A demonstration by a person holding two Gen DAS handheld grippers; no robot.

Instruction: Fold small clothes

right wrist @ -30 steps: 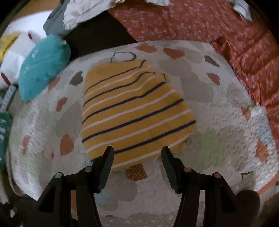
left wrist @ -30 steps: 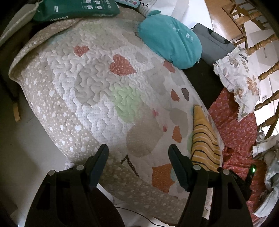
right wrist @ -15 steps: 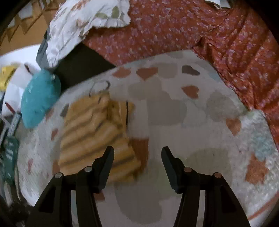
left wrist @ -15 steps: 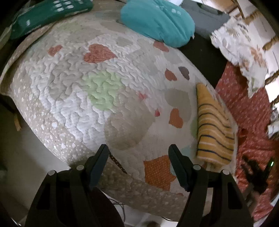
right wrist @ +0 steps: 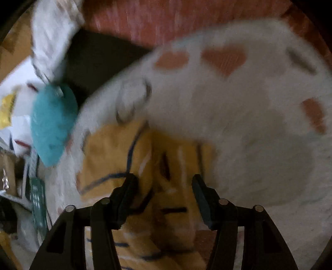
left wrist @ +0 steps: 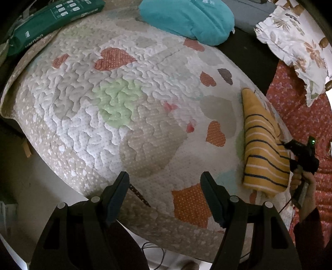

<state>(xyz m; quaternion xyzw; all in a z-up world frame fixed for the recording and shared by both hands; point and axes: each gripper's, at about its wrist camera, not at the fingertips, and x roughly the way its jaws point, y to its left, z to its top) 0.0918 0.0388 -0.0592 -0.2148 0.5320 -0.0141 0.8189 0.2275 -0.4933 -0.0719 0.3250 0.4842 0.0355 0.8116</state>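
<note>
A folded yellow garment with navy and white stripes [left wrist: 262, 149] lies at the right side of the heart-patterned quilt [left wrist: 128, 108]. My left gripper [left wrist: 165, 195] is open and empty, hovering over the quilt's near edge, well left of the garment. My right gripper [right wrist: 164, 195] is open, low over the garment [right wrist: 166, 207], which lies between and below its fingers; this view is blurred by motion. In the left wrist view the right gripper [left wrist: 298, 153] shows at the garment's right edge.
A teal cushion [left wrist: 186, 16] and a green package [left wrist: 51, 18] lie at the quilt's far side. A white floral cloth [left wrist: 294, 41] hangs at the far right over a red patterned fabric [left wrist: 300, 116]. The floor lies below the quilt's left edge.
My right gripper has swung down and closer onto the striped garment, blurring its view. My left gripper has drifted slightly forward over the quilt. Both stayed open.
</note>
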